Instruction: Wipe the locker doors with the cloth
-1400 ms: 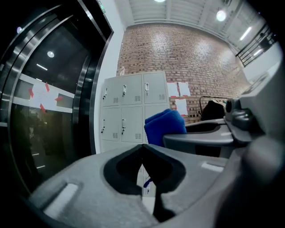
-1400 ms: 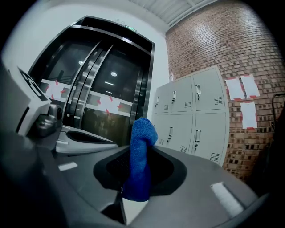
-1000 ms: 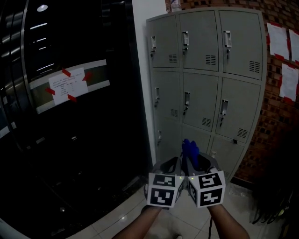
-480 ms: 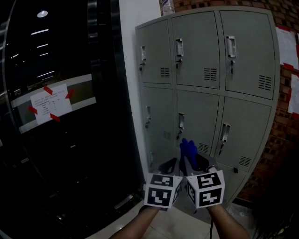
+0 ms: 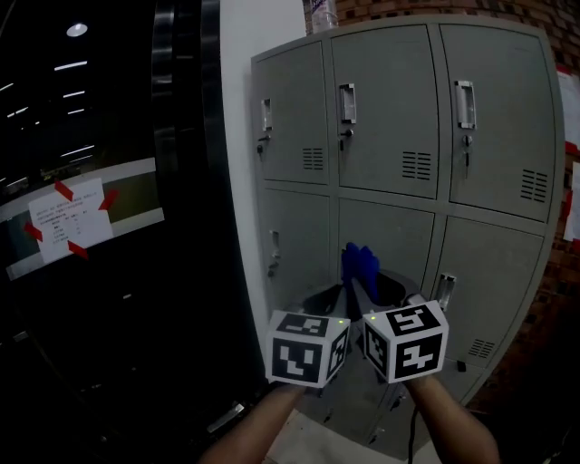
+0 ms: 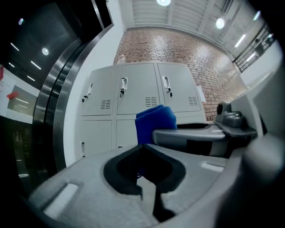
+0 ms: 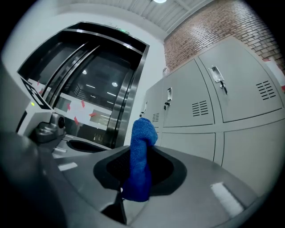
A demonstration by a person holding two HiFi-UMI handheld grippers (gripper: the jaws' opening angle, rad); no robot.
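A grey bank of lockers point(image 5: 390, 136) stands ahead, its doors point(image 5: 388, 113) closed, each with a handle point(image 5: 347, 101) and vent slots. It also fills the left gripper view point(image 6: 138, 91) and the right side of the right gripper view point(image 7: 231, 107). A blue cloth point(image 5: 360, 266) sticks up between the jaws of my right gripper point(image 5: 364, 288), which is shut on it point(image 7: 139, 160). My left gripper point(image 5: 333, 294) sits right beside it, jaws closed together with nothing between them point(image 6: 149, 189); the cloth point(image 6: 153, 124) shows just past it. Both grippers hang short of the lockers.
A white wall strip point(image 5: 258, 27) and a dark glass lift front point(image 5: 91, 227) with a taped paper notice point(image 5: 68, 222) lie left of the lockers. A red brick wall point(image 5: 507, 11) rises behind. A bottle point(image 5: 319, 13) stands on the locker top.
The view has swung left and closer: the lockers look larger and higher. Both grippers have risen slightly together, cloth still held.
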